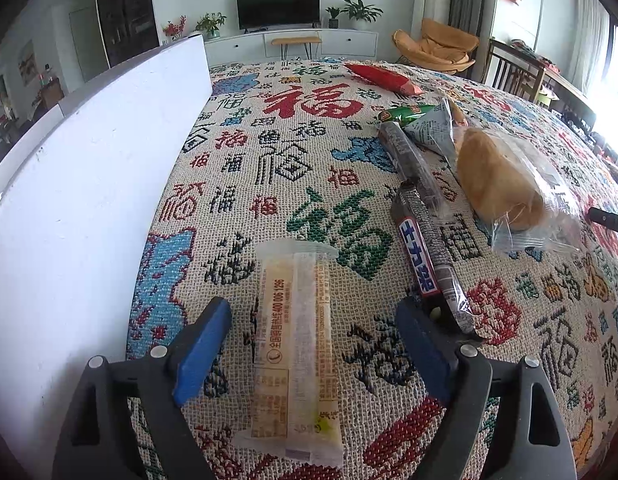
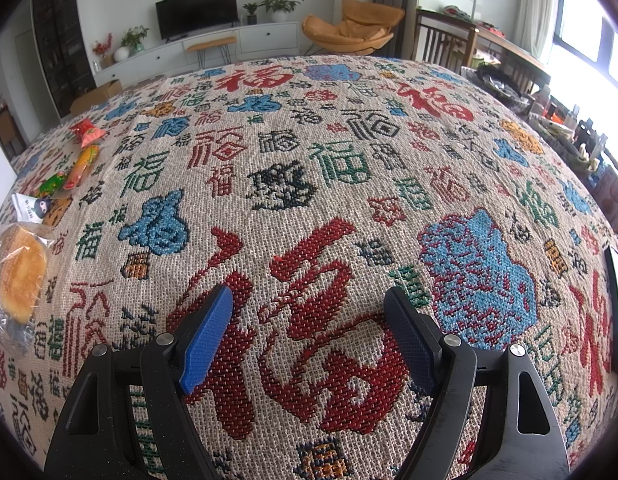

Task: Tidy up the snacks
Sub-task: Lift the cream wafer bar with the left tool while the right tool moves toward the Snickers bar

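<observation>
In the left wrist view, the left gripper [image 1: 313,328] stands with its blue-padded jaws wide apart at the bottom of the frame. A long pale wafer-like snack bar [image 1: 295,344] in a translucent wrapper lies flat on the woven tablecloth [image 1: 269,152] between them, and neither pad touches it. Nothing is gripped. A tall white box wall [image 1: 89,168], smooth and matte, fills the left side of the frame; its inside is hidden, so what it already holds cannot be told.

To the right of centre lie the other snacks: a dark chocolate bar [image 1: 429,256] in glossy crinkled foil, a second dark bar [image 1: 409,160] above it, a round bun [image 1: 501,176] in clear plastic at mid right, a grey printed packet [image 1: 433,128], a small green packet [image 1: 405,114] and a red pouch [image 1: 383,76] near the top. All sit loose on the cloth, so most of the sorting looks undone.

In the right wrist view, the right gripper [image 2: 309,336] hangs at the bottom centre with its jaws wide and empty, over bare cloth with coarse red and blue characters. The bun [image 2: 23,272] shows at the left edge, with a white cartoon packet [image 2: 33,206] and small bright candies [image 2: 83,164] above it, well apart from this gripper.
</observation>
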`<state>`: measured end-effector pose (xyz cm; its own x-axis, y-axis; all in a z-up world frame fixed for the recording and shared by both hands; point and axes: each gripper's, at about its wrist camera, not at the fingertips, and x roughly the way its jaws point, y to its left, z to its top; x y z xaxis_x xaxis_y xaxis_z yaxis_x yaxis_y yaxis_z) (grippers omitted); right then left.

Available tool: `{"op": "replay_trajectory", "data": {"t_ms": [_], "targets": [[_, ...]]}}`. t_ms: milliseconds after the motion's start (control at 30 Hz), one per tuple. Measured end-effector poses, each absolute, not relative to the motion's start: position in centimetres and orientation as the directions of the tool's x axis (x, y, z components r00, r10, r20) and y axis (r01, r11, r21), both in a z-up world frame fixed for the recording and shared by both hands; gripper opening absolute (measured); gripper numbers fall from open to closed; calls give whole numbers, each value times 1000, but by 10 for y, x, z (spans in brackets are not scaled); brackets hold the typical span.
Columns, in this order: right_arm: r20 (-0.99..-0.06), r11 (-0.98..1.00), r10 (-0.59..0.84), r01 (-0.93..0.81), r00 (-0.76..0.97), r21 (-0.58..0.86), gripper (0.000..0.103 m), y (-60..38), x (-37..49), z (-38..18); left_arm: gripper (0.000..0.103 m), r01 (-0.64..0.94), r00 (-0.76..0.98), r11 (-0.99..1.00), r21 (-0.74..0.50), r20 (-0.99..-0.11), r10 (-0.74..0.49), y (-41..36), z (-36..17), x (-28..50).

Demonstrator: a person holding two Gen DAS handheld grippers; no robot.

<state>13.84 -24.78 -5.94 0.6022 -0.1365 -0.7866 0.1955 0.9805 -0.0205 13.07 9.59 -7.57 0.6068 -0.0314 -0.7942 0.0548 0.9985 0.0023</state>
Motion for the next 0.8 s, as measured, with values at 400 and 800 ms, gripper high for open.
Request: {"op": "replay_trajectory", "data": {"t_ms": [400, 800], "targets": [[-787, 980, -137, 196, 602, -21, 81, -249, 138, -60, 51, 12, 584, 1000, -4, -812, -10, 103, -69, 118], [-795, 931, 321, -16, 515, 366, 78, -188, 108, -12, 29, -10, 622, 994, -104, -779, -76, 113, -68, 69]]}}
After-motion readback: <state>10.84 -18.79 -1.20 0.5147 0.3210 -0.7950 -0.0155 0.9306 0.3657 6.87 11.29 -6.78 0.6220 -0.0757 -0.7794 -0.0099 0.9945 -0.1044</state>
